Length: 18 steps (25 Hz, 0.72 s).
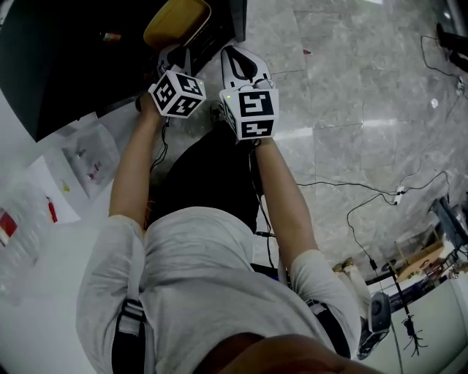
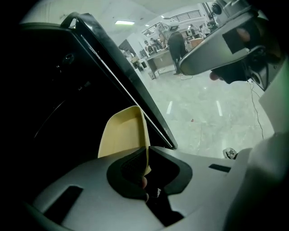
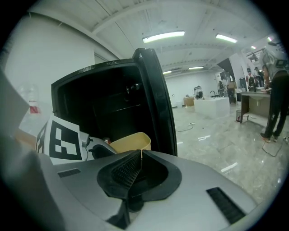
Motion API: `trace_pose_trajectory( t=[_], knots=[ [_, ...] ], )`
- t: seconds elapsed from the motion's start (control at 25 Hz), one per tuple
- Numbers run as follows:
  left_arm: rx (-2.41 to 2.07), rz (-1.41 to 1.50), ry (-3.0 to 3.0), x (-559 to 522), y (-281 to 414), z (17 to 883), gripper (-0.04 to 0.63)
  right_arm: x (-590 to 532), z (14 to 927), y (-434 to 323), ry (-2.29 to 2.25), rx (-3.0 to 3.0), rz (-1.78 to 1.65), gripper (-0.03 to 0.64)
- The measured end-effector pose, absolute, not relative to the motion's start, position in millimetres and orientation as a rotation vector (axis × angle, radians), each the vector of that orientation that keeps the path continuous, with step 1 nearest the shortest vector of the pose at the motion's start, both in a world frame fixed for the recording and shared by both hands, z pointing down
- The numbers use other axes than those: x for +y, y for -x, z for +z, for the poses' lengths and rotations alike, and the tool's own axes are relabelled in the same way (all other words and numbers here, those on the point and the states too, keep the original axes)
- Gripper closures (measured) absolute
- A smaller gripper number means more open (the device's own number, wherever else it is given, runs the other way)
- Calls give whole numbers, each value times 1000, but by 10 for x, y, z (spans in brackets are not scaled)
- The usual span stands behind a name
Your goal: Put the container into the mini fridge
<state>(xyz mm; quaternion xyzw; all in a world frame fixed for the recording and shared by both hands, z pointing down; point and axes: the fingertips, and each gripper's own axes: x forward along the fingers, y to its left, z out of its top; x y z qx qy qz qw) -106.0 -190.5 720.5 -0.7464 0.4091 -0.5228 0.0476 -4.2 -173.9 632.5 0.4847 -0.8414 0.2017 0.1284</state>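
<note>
Head view: two forearms are extended toward the top of the frame, each ending in a gripper that carries a marker cube. The yellow container point(image 1: 178, 22) is seen at the upper edge, held before the dark opening of the mini fridge point(image 1: 73, 58), which fills the upper left corner. Grey stone floor point(image 1: 351, 88) is shown at the right, crossed by a thin black cable point(image 1: 365, 193). Loose papers point(image 1: 80, 157) are laid on a white surface at the left.

Left gripper view: the left gripper point(image 2: 147, 162) is shown at lower centre with its jaws pressed together on the container's thin rim. The container's body rises above them against the black interior. The fridge door point(image 2: 131, 85) runs diagonally just to the container's right.

Right gripper view: the right gripper point(image 3: 141, 158) is shown at lower centre, its jaws likewise closed on a pale sliver of the same rim. The container is seen left of centre, in front of the lower part of the opening, left of the open door. Whether it has crossed the threshold cannot be told.
</note>
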Motion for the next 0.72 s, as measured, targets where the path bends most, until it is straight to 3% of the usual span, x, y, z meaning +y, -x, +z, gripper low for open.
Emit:
trace_pose_trajectory(
  t=[0.72],
  knots=[
    [1375, -1617, 2315, -2343, 1374, 7495, 566, -1909, 6384, 286, -1305, -2458, 627, 577]
  ],
)
